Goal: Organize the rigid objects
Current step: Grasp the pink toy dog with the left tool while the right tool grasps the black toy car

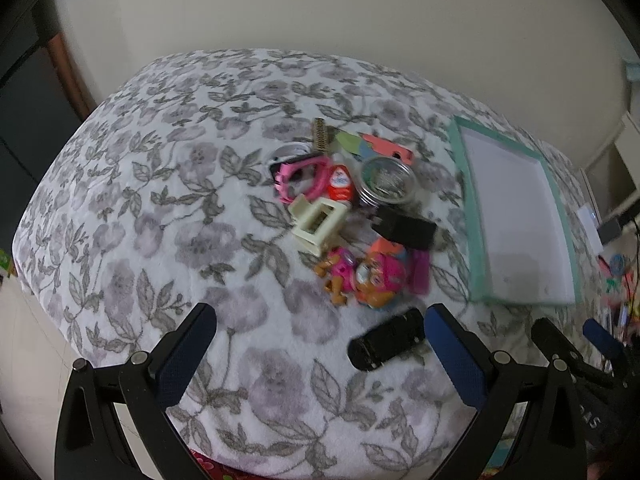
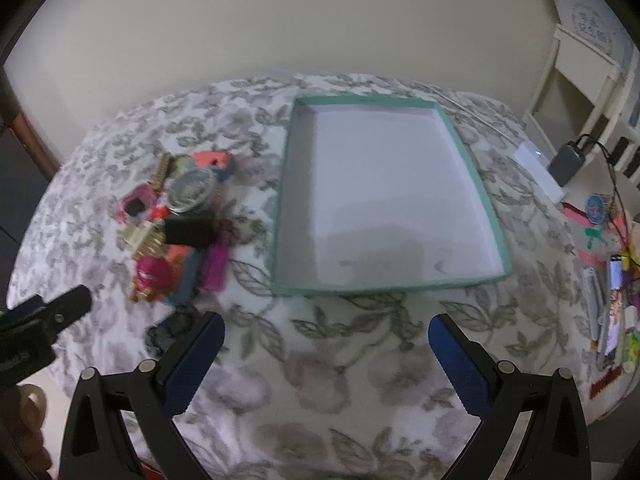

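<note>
A pile of small rigid objects lies on a floral blanket: a pink watch case (image 1: 298, 178), a round metal tin (image 1: 386, 180), a cream plastic block (image 1: 318, 220), a black box (image 1: 404, 228), a pink and orange toy figure (image 1: 366, 276) and a black clip (image 1: 386, 344). A shallow teal-rimmed box (image 2: 486, 196) with a white floor lies to their right, with nothing in it. My left gripper (image 1: 320, 332) is open, near the pile. My right gripper (image 2: 326, 340) is open in front of the box. The pile shows blurred in the right wrist view (image 2: 176, 224).
The blanket (image 1: 160, 200) covers a rounded surface that drops off at left and front. To the right lie a white power bank (image 2: 540, 170), a dark charger with cables (image 2: 568, 162) and several small colourful items (image 2: 612, 300). A plain wall stands behind.
</note>
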### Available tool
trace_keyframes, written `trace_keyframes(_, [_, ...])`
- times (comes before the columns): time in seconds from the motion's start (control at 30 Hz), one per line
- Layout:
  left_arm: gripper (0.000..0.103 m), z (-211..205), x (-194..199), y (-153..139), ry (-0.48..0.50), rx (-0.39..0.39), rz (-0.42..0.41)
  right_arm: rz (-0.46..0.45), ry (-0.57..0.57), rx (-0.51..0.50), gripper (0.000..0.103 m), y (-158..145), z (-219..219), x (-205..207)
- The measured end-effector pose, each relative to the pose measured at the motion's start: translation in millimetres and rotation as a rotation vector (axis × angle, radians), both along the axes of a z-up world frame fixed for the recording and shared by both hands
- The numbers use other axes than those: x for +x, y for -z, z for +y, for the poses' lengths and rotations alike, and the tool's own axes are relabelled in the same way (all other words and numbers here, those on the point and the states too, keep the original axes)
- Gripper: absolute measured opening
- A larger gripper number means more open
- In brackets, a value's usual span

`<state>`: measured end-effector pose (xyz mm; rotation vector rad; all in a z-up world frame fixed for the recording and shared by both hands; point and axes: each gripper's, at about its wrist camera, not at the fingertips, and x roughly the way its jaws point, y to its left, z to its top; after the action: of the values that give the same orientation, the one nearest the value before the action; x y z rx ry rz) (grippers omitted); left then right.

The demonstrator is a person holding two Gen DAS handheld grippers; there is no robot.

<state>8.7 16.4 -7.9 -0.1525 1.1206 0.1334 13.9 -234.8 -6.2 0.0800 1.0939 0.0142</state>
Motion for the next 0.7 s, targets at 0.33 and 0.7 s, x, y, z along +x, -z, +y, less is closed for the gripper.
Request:
trace_keyframes(0.33, [0.103, 38, 27, 25, -0.155, -0.023, 0.032, 0.074, -0.096, 0.047, 0.103, 17, 52, 31])
trace_keyframes(0.7, [0.103, 75, 27, 56, -0.341, -0.094, 0.131, 0.21, -0.126, 0.083, 0.103, 57, 87, 45])
